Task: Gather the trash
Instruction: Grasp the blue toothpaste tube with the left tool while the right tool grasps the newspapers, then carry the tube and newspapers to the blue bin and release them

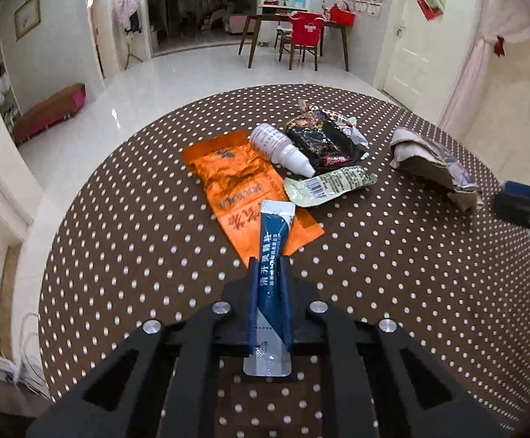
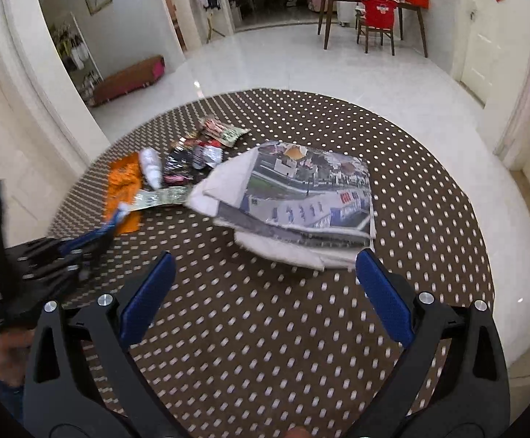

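Observation:
My left gripper [image 1: 268, 261] is shut on a blue sachet [image 1: 274, 255] and holds it above the table, near an orange packet [image 1: 235, 186]. Beyond lie a white bottle [image 1: 279, 149], a dark crumpled wrapper [image 1: 323, 138] and a silvery green wrapper [image 1: 329, 184]. My right gripper [image 2: 265, 266] is open and empty, just in front of a folded newspaper with white cloth [image 2: 301, 197]. The left gripper [image 2: 93, 241] with the sachet also shows at the left of the right wrist view. The right gripper's tip [image 1: 524, 208] shows at the right edge of the left wrist view.
The round table has a brown cloth with white dots [image 1: 137, 255]. The crumpled paper bundle [image 1: 436, 164] lies at the table's right. A white tiled floor, a bench [image 1: 49, 111] and a dining table with chairs [image 1: 298, 33] are beyond.

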Demonstrator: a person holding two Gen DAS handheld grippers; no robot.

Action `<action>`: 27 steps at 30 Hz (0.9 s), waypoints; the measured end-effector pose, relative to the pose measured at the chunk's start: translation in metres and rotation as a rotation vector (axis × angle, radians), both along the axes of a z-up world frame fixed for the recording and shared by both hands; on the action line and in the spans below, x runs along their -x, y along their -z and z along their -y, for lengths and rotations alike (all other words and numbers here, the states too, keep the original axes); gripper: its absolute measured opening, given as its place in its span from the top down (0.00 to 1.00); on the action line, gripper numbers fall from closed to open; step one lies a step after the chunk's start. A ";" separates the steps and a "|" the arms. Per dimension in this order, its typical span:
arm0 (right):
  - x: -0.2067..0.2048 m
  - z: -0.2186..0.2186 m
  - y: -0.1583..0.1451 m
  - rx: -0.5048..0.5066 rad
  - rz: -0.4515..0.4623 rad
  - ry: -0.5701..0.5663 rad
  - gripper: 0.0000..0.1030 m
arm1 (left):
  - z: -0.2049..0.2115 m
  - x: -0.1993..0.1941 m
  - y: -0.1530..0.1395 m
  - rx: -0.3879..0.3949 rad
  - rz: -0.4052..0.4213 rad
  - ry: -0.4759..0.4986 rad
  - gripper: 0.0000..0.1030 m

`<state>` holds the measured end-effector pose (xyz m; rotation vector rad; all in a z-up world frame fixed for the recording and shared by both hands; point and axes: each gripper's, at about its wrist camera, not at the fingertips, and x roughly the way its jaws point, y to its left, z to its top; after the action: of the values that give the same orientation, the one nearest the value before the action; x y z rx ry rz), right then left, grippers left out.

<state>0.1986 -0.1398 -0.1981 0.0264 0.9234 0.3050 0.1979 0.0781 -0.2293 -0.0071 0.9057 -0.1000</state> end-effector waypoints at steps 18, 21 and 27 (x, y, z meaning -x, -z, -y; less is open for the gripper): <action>-0.041 0.000 0.008 0.064 0.070 -0.027 0.82 | -0.014 0.048 -0.035 0.106 0.078 -0.052 0.91; -0.028 0.028 -0.009 -0.024 0.091 -0.010 0.85 | 0.001 0.045 -0.045 0.109 0.100 -0.030 0.91; -0.003 0.066 -0.038 -0.155 0.116 0.006 0.92 | 0.039 0.046 -0.060 0.125 0.135 0.017 0.91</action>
<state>0.2019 -0.2058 -0.1603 0.1525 0.7830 0.3678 0.1520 0.0394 -0.1692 -0.1078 0.7639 -0.1713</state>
